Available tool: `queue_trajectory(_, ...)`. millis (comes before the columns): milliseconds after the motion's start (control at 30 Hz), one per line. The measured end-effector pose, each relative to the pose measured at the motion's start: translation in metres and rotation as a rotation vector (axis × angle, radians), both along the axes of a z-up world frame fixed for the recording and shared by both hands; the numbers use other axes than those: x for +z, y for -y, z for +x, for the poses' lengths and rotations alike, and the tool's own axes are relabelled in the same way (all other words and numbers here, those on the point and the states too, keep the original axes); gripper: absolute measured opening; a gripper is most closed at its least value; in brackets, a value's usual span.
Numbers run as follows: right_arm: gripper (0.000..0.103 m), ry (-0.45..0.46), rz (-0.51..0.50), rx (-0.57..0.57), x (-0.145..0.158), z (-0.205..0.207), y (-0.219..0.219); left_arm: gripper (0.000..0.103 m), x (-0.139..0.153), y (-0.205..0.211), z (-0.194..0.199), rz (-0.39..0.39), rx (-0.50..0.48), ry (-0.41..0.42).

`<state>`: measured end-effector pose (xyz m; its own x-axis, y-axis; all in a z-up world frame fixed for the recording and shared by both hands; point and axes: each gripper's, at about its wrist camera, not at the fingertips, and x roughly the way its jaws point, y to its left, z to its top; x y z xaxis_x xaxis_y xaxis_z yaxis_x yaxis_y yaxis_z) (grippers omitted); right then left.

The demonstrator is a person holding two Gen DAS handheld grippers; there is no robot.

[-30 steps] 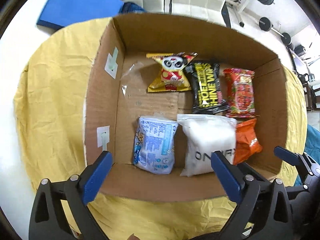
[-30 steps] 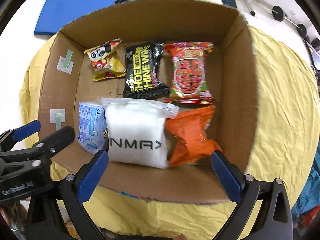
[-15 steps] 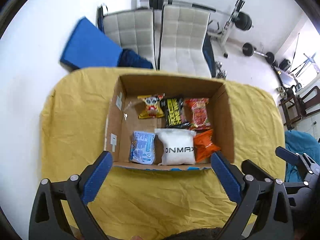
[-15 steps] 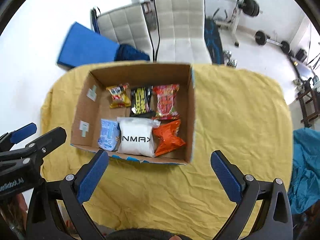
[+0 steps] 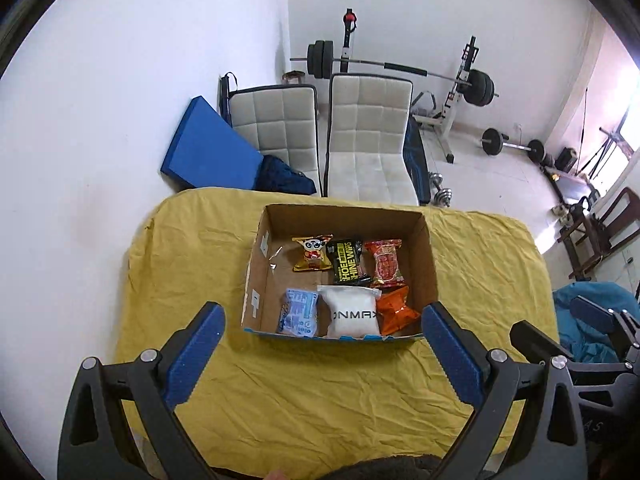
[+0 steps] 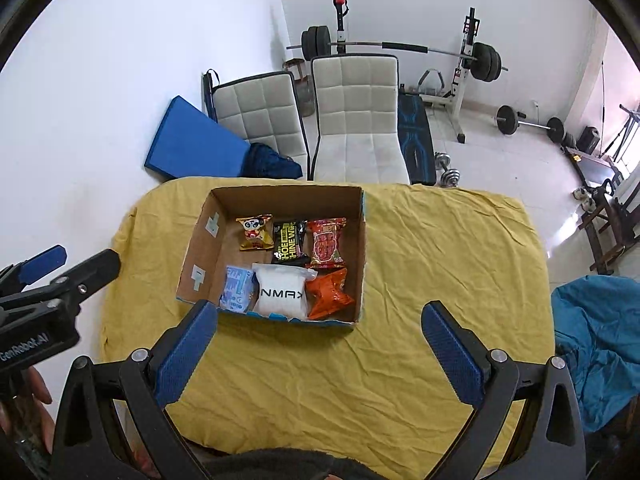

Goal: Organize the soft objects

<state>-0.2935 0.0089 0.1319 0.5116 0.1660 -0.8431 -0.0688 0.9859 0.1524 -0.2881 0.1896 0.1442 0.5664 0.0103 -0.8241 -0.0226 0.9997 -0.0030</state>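
My left tongs (image 5: 322, 334) are spread wide with nothing between the blue pads, held above the near part of the table (image 5: 304, 396) with its yellow cloth. My right tongs (image 6: 318, 334) are just as wide apart and hold nothing either, above the same cloth, a little to the right of the left pair.

Beyond both sits the open cardboard box (image 5: 428, 256), on the far half of the table. Along its near wall lie a pale blue packet (image 5: 299, 312), a white pouch (image 5: 352, 312) printed with dark letters, and a crumpled orange packet (image 5: 394, 310), side by side and touching. Along the far side lie a yellow panda snack (image 5: 312, 253), a black shoe-wipes pack (image 5: 347, 261) and a red packet (image 5: 386, 262).

Past the table stand two white padded chairs (image 5: 368, 140), a blue mat (image 5: 210, 156) leaning on the wall, and a barbell rack (image 5: 460, 80).
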Motion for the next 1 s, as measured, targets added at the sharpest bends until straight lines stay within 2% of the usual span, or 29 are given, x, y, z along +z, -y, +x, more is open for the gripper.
queue_trajectory(467, 0.103, 0.071, -0.025, -0.038, 0.034, -0.019, 0.013, 0.103, 0.013, 0.000, -0.016, 0.004, 0.007, 0.025)
queue_trajectory(1000, 0.103, 0.073, -0.044, -0.051, 0.031, -0.022, 0.016, 0.103, 0.023, 0.006, -0.025, -0.001, 0.014, 0.061)
